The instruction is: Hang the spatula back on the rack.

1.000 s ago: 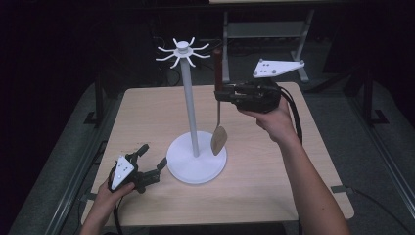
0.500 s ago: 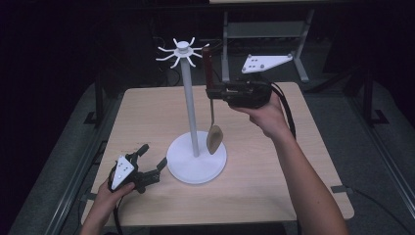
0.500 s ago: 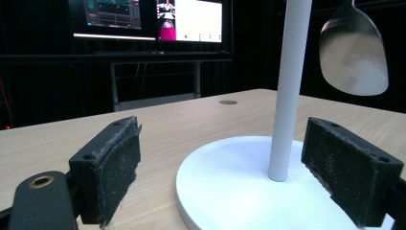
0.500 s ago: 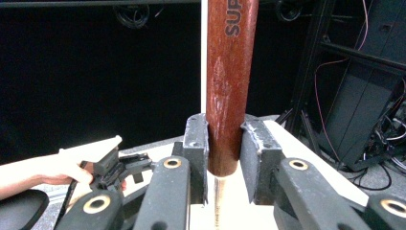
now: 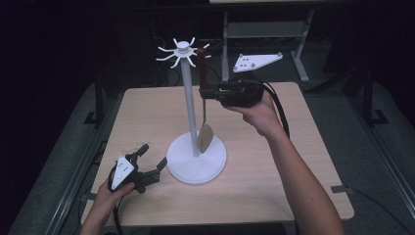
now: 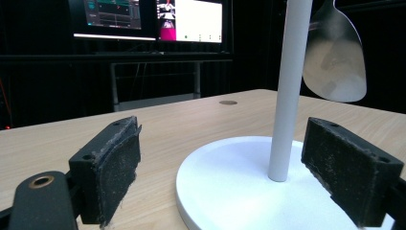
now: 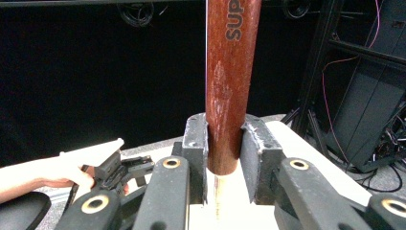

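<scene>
The spatula is hanging upright in the air just beside the pole of the white hook stand, blade down over the round base and reddish wooden handle up, its top nearing the hooks at the crown; that attitude is probably letting the handle end be brought up to a hook. The right gripper is clamping the handle level, jaws narrow and pressed on the wood from both sides, as the right gripper view shows, so the tool is not swinging. At about seven o'clock from the stand's base, the left gripper is resting on the wooden table, jaws wide with nothing held, straddling the rim of the base, seemingly steadying the stand against tipping.
</scene>
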`<state>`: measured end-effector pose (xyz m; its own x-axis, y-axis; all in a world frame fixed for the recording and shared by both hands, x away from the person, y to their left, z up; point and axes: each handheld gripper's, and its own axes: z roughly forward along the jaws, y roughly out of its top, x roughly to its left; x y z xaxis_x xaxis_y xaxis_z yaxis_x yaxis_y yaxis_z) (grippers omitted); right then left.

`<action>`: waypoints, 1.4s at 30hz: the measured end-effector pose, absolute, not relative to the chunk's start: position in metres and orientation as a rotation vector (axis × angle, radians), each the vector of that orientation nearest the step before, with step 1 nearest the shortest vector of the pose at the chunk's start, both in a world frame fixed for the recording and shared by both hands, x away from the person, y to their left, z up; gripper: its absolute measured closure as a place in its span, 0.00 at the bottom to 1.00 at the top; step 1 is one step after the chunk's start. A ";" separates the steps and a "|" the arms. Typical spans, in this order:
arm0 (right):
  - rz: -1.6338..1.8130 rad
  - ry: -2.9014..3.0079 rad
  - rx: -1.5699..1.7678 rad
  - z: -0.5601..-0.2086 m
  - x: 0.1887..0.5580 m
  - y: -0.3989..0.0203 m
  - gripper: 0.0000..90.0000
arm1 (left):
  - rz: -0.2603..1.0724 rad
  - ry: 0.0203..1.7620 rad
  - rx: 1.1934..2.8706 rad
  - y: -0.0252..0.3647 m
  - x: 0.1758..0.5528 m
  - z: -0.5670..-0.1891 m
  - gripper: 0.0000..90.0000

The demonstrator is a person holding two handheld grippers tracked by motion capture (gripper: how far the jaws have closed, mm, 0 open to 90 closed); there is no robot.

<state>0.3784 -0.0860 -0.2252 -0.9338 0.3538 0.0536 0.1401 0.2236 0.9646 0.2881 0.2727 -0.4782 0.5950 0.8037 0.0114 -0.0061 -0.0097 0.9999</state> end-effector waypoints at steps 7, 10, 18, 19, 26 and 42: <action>1.822 2.312 0.472 -0.226 0.375 -0.093 0.75 | 0.737 0.720 1.453 0.273 0.288 -0.478 0.14; 1.825 2.317 0.478 -0.227 0.373 -0.096 0.73 | 0.737 0.720 1.453 0.272 0.288 -0.478 0.14; 1.793 2.314 0.511 -0.233 0.372 -0.106 0.64 | 0.738 0.720 1.456 0.272 0.288 -0.478 0.14; 1.784 2.309 0.519 -0.235 0.372 -0.107 0.63 | 0.738 0.720 1.457 0.272 0.288 -0.478 0.14; 1.734 2.294 0.575 -0.244 0.370 -0.121 0.56 | 0.742 0.718 1.458 0.273 0.288 -0.478 0.14; 1.583 2.295 0.753 -0.288 0.370 -0.154 0.44 | 0.742 0.717 1.449 0.272 0.288 -0.478 0.14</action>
